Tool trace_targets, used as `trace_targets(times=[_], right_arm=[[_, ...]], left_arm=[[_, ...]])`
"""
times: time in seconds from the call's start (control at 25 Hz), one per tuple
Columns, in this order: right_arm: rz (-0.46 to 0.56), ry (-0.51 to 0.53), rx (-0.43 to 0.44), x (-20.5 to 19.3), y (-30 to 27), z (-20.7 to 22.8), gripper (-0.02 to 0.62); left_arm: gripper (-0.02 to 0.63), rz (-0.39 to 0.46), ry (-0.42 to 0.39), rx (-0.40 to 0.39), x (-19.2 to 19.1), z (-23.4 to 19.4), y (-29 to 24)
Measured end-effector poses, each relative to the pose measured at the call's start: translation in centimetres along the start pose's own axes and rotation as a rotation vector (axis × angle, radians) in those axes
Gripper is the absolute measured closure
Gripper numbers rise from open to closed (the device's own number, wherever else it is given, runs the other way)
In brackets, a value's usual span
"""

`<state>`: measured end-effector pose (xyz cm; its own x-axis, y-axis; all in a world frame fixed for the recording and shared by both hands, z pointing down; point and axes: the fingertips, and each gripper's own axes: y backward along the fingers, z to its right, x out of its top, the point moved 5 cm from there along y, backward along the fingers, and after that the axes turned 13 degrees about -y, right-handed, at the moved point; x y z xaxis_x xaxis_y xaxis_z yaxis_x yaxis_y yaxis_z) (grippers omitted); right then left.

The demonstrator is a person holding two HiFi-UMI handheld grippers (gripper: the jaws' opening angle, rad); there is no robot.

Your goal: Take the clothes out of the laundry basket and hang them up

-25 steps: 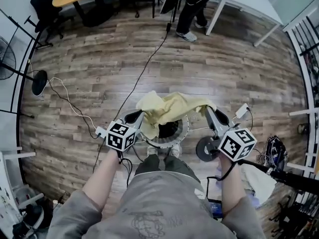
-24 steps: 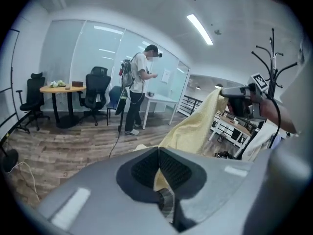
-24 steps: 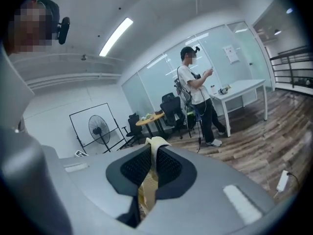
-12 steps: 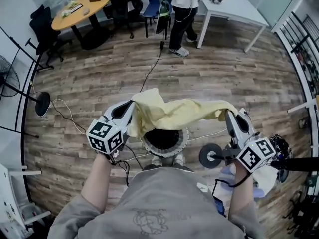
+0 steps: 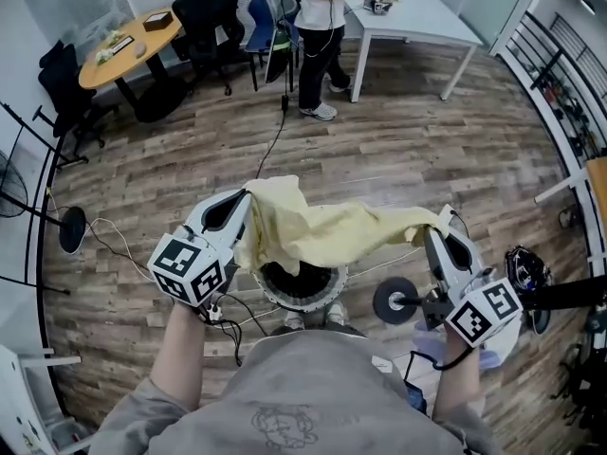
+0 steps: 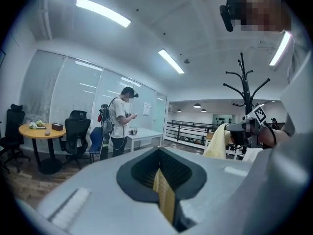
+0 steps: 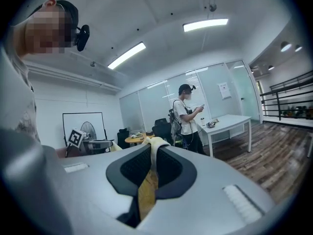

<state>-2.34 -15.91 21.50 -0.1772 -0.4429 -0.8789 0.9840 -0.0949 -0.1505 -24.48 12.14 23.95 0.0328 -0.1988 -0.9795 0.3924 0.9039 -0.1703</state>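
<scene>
A pale yellow garment [image 5: 318, 230] hangs stretched between my two grippers, above the round laundry basket [image 5: 327, 301] at my feet. My left gripper [image 5: 242, 207] is shut on the garment's left end, which bunches up over its jaws. My right gripper [image 5: 436, 227] is shut on the right end. In the left gripper view a yellow strip of the garment [image 6: 165, 197] is pinched between the jaws of the left gripper [image 6: 159, 153]. The right gripper view likewise shows the yellow fabric [image 7: 145, 192] clamped in the right gripper [image 7: 152, 148]. The basket's inside looks dark.
A person [image 5: 318, 27] stands by a white table [image 5: 422, 12] at the back. A round wooden table [image 5: 123, 50] with black chairs is at the back left. A fan base [image 5: 73, 230] and cables lie on the floor to the left. A coat rack [image 6: 243, 89] stands behind my right gripper.
Both grippers have risen and moved apart with the yellow garment. It has come up out of the basket and now hangs spread between them.
</scene>
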Motion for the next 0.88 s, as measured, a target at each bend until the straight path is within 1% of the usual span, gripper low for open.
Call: trace_targets(times=[0.4,0.68,0.8,0.88], right_arm=[[0.045,-0.021,-0.112,-1.1,3.2,0.5,0.557],[0.099,-0.020,-0.214,-1.3,6.8,-0.4,0.557],[0.133,-0.023,-0.297,-1.7,9.5,-1.4,0.557],[0.151,-0.021,-0.338,-1.7,11.1,-1.8,0.557]], left_arm=[[0.600,0.032,-0.005,-0.134,0.8,1.8,-2.8],[0.600,0.071,-0.040,-0.288,2.4,4.6,-6.0],[0.600,0.099,-0.049,-0.401,3.5,7.0,-7.7],[0.600,0.114,-0.051,-0.454,4.4,8.5,-8.5]])
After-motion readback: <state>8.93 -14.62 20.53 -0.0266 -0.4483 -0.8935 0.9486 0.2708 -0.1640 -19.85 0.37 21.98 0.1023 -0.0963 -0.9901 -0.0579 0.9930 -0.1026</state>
